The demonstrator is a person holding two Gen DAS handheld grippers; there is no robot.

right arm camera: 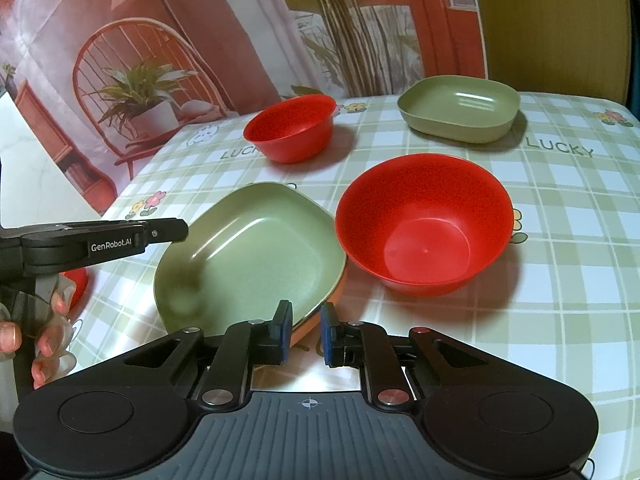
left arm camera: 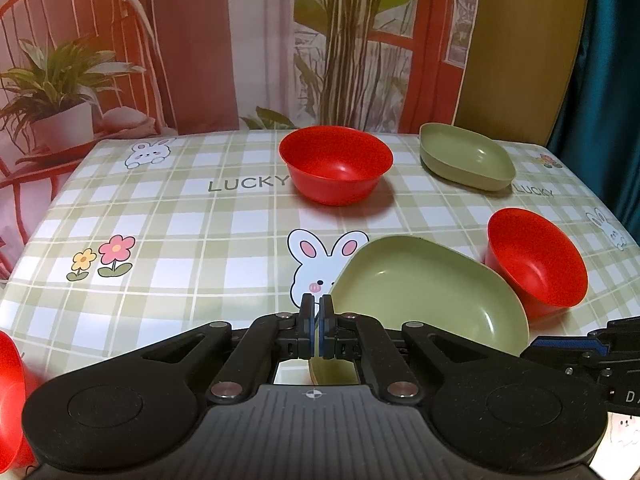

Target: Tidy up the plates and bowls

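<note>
Hand-held gripper [left arm camera: 316,326] on our left pinches the near green plate [left arm camera: 432,292] tight, but bowls and plates sit apart, unsorted.

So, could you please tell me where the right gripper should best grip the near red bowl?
Take the near red bowl by the rim facing the right gripper, one finger inside, one outside, coming down from the front. It stands upright and open with a thin flared wall, and the near green plate crowds its left side.
</note>
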